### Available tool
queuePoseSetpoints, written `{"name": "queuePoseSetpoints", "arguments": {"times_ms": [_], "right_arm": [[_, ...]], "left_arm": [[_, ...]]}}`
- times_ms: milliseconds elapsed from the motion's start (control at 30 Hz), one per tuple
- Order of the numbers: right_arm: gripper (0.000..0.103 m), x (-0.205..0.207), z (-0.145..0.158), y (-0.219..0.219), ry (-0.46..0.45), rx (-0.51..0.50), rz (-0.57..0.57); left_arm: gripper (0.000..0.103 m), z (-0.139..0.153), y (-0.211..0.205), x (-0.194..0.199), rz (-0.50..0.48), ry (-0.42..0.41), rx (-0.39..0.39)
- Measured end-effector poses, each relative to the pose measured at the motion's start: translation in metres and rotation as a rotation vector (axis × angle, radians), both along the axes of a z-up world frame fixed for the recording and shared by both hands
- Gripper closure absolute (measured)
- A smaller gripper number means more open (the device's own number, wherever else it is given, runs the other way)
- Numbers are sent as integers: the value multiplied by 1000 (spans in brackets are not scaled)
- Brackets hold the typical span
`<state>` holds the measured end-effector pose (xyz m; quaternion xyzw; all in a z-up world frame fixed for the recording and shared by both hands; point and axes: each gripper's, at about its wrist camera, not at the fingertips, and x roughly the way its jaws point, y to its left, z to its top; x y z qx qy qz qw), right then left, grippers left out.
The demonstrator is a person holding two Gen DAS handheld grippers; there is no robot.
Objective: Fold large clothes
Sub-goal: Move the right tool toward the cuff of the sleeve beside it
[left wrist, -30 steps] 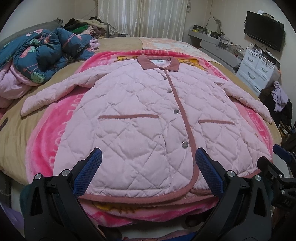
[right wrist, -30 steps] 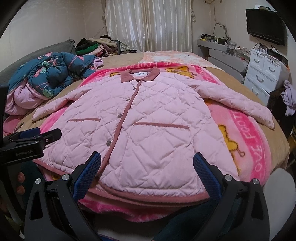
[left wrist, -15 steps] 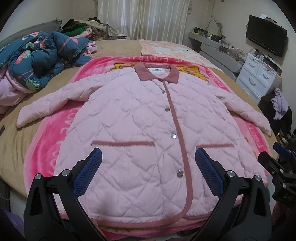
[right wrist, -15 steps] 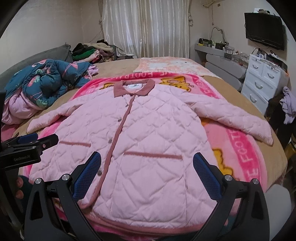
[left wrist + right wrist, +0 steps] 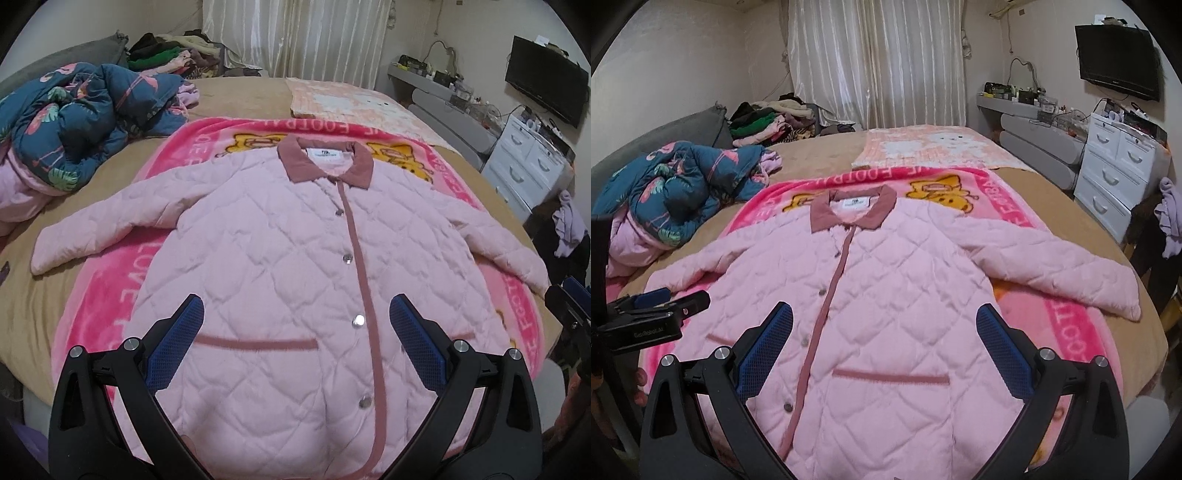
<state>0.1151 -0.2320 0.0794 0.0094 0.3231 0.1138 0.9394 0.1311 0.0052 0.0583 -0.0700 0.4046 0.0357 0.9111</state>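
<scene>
A: Where is the garment?

B: The pink quilted jacket [image 5: 295,280] lies flat and face up on a bright pink blanket [image 5: 110,295], which is spread over the bed [image 5: 236,96]. Its front is snapped closed, the dusty-rose collar [image 5: 325,162] points toward the curtains [image 5: 295,37], and both sleeves are spread out to the sides.

A: And the tools?

B: The left tool [image 5: 295,339] hangs over the lower left front of the jacket, its blue-padded fingers spread wide with nothing between them. The right tool [image 5: 884,343] hangs over the lower right front, likewise spread and empty. I cannot tell whether either one touches the fabric.

A: Any containers?

B: A white chest of drawers [image 5: 1115,173] stands to the right of the bed, all its drawers pushed in, so what they hold is hidden. On top of it sits a clutter of small items too small to identify.

A: What else is on the bed?

B: A crumpled dark blue floral quilt [image 5: 74,122] lies at the left, well apart from the jacket, and a heap of mixed clothes [image 5: 768,118] is piled at the far left corner. A pale peach blanket [image 5: 934,147] lies beyond the pink one.
</scene>
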Motion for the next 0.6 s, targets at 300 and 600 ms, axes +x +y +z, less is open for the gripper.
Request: {"name": "queuePoseSetpoints", "arguments": {"times_ms": [300,600], "right_arm": [[4,42,18,-2,-12,16,-19],[4,89,29,-16,-28,53,-76]], "left_arm": [[9,13,-4,41,4,-14,-3],[9,20,-17,87,-7,-18,7]]}}
